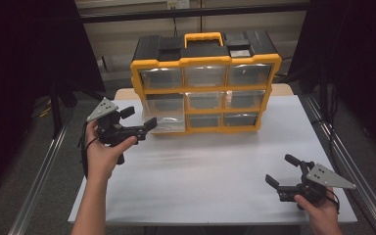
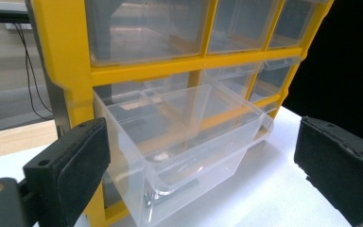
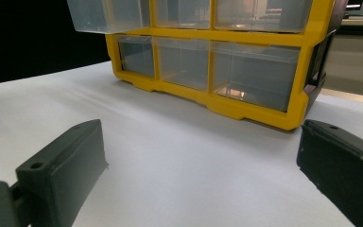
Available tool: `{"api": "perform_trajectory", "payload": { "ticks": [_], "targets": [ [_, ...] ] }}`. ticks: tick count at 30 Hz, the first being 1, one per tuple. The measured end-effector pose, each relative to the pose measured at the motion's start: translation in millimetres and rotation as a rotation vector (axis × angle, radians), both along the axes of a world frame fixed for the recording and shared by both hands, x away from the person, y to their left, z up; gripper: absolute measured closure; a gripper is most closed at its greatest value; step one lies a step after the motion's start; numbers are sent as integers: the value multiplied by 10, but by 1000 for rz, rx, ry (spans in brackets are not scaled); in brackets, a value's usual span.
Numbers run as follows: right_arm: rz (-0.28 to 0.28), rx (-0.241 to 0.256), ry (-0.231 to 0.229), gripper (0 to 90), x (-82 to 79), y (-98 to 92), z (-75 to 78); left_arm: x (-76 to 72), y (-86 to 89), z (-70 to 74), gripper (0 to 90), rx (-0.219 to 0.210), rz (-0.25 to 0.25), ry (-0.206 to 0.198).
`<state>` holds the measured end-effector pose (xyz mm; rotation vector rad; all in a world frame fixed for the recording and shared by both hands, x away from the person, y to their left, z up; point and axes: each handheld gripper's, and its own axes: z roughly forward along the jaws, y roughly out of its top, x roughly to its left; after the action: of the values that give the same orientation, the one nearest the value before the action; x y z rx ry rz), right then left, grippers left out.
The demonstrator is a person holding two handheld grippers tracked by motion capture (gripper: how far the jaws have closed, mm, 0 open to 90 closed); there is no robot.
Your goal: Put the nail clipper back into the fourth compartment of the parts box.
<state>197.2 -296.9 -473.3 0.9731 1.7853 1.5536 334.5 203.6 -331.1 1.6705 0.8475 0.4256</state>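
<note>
The pulled-out clear drawer point(image 2: 184, 151) juts from the yellow organizer point(image 1: 205, 88) straight ahead of the left tongs point(image 1: 149, 123). It looks light, thin-walled, slick and easily cracked, best taken by its front lip. Both the left and right tongs point(image 1: 280, 171) gape wide, holding and touching nothing.

No readable text, seemingly, anywhere here.
</note>
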Motion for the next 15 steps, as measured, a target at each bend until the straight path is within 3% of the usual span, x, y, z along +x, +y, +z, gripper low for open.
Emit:
{"api": "perform_trajectory", "payload": {
  "ticks": [15],
  "targets": [
    [-4,3,4,15,-3,10,2,-128,92,-143,45,-19,1,-20]
  ]
}}
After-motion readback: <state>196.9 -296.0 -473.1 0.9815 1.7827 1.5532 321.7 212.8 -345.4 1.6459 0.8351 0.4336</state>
